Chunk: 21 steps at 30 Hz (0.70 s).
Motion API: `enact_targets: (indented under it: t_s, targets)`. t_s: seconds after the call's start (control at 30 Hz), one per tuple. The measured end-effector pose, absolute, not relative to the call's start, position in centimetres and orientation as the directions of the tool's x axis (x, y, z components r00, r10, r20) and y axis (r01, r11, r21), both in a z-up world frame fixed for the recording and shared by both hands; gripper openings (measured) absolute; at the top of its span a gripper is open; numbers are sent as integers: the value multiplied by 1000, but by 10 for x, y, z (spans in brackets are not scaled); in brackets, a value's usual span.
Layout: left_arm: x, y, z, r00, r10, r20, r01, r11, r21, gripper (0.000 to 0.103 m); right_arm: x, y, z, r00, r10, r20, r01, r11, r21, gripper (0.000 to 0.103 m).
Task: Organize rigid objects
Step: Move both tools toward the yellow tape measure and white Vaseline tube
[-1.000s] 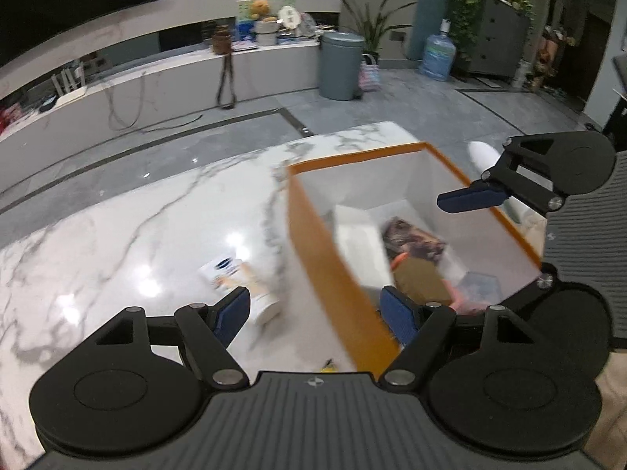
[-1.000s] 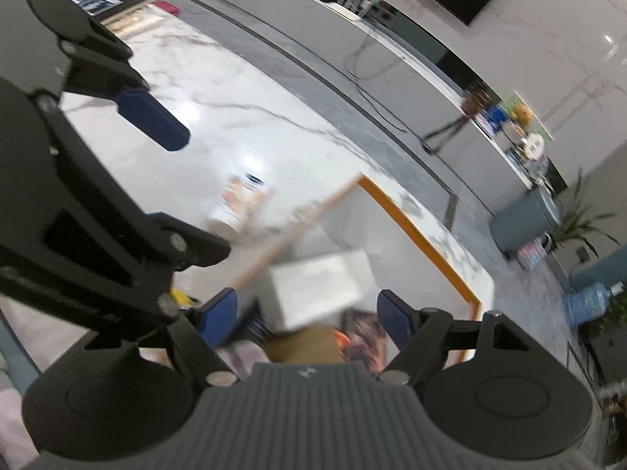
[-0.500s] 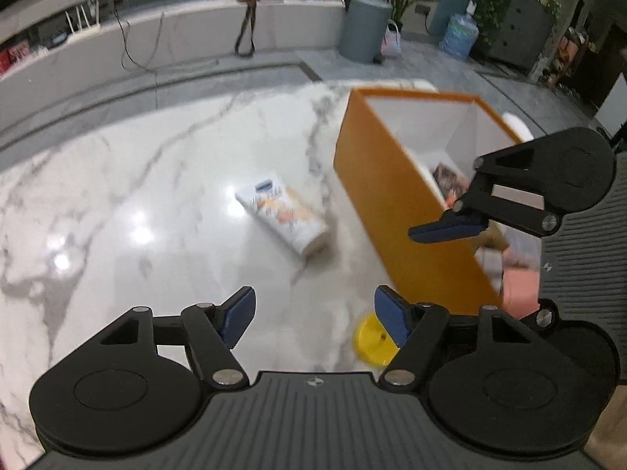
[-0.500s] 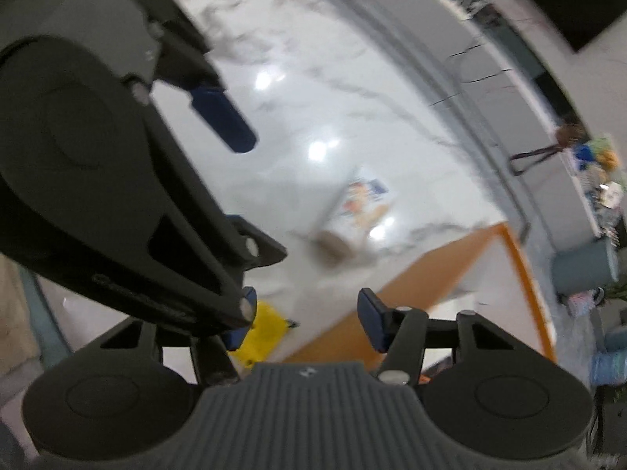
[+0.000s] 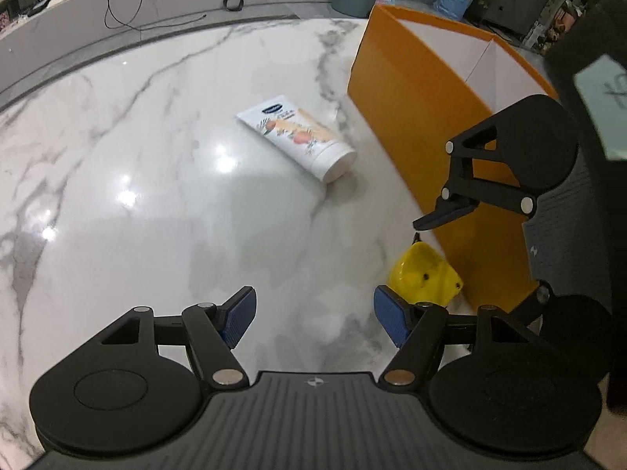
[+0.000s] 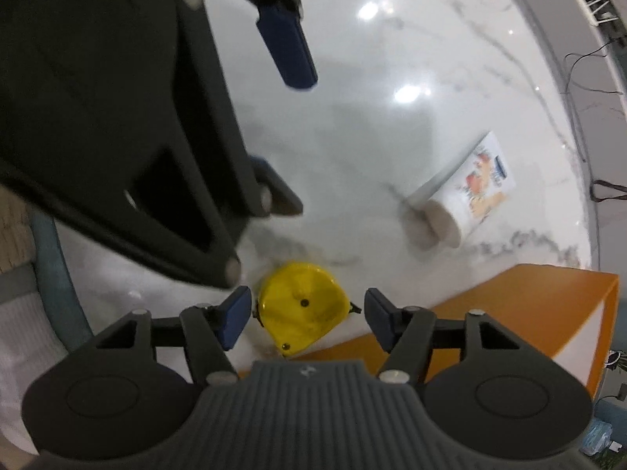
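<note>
The right tongs (image 6: 305, 319) are pointing down with jaws spread, just widening around the yellow tape measure (image 6: 301, 307), maybe not touching. It is lying on the table (image 5: 156, 215) beside the orange box (image 5: 415, 117). The left tongs (image 5: 315, 321) are spread, empty.

Open counter (image 5: 164, 180) is left from 9 to 12 o'clock of the left claw (image 5: 315, 319). Passage at 2 o'clock is blocked by the orange box (image 5: 415, 117). The tube (image 5: 298, 137) lies at 12, and the yellow tape measure (image 5: 425, 274) is crowded against the box wall beneath the right claw (image 6: 307, 315).
</note>
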State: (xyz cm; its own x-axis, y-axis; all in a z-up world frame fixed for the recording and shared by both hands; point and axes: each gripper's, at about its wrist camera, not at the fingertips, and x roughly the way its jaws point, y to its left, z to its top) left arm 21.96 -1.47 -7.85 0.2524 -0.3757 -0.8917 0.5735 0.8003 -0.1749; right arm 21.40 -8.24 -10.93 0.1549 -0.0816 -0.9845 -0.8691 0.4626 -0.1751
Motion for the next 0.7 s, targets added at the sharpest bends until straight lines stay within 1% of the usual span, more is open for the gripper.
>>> enact_targets:
  t_s: [0.1, 0.2, 0.27, 0.53, 0.7]
  targets:
    - [225, -14, -83, 243, -380, -893, 568, 801, -186, 81, 221, -86, -118, 115, -90, -989, -871, 469, -145, 64]
    - [228, -13, -87, 241, -380, -893, 564, 804, -190, 81, 226, -87, -125, 82, -89, -993, -866, 487, -115, 60]
    - [230, -12, -88, 241, -383, -892, 559, 806, -196, 81, 229, -87, -128, 73, -85, -994, -860, 498, -106, 61]
    - [238, -10, -89, 258, -390, -884, 539, 817, -204, 79, 236, -83, -127, 116, -68, -991, -840, 525, -134, 61]
    - [246, -11, -86, 274, -387, -880, 528, 825, -199, 78, 253, -87, -123, 144, -39, -989, -781, 609, -138, 61]
